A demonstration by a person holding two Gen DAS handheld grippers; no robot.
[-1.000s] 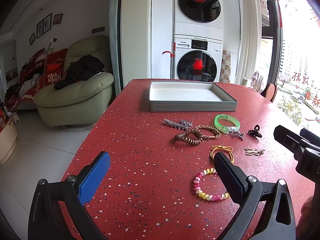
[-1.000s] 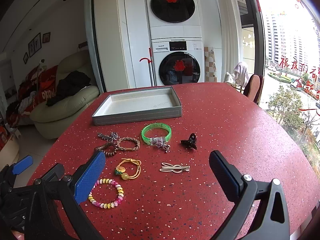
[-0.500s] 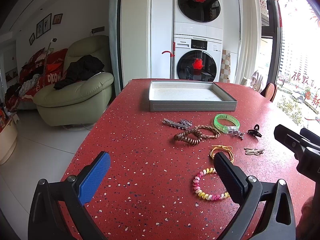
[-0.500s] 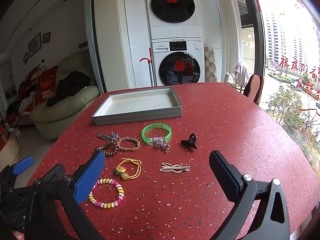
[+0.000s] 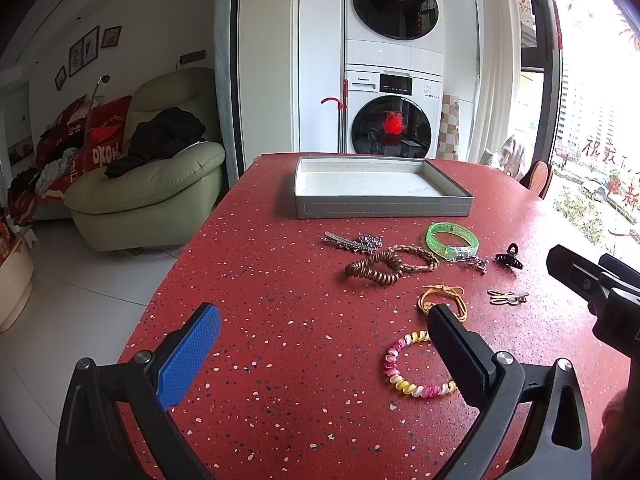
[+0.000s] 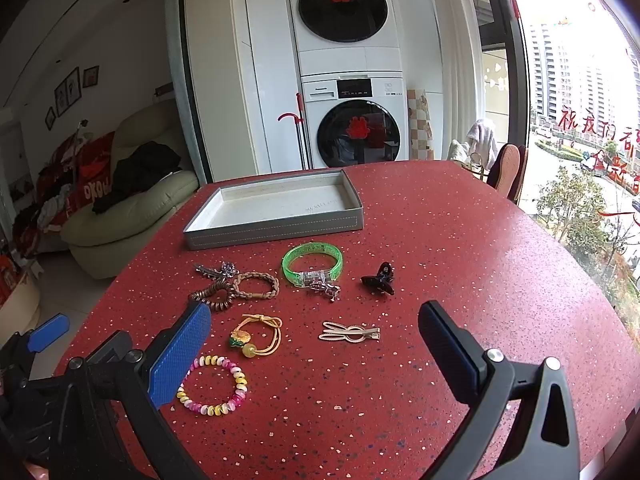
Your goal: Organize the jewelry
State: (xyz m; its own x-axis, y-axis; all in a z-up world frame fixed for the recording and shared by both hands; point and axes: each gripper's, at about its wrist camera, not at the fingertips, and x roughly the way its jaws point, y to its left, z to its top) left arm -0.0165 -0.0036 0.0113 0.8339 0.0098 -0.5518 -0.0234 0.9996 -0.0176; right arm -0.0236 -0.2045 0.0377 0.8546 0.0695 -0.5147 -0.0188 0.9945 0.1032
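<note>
A grey tray [image 5: 384, 206] [image 6: 276, 227] with a white floor stands empty at the far side of the red table. In front of it lie a green bangle [image 6: 312, 266] [image 5: 452, 240], a brown spiral tie [image 6: 212, 295] [image 5: 374, 268], a braided bracelet [image 6: 256, 285], a silver clip [image 6: 216, 270], a black claw clip [image 6: 378, 279], a yellow cord bracelet [image 6: 256, 336], a gold bunny clip [image 6: 349, 333] and a pink-yellow bead bracelet [image 6: 212, 385] [image 5: 416, 366]. My left gripper [image 5: 320, 332] is open and empty. My right gripper [image 6: 316, 328] is open and empty above the table's near edge.
The table's left edge [image 5: 176, 264] drops to a white floor with a green sofa [image 5: 152, 188]. Stacked washing machines [image 6: 348, 80] stand behind the table. A chair back [image 6: 508, 172] is at the far right, by the window.
</note>
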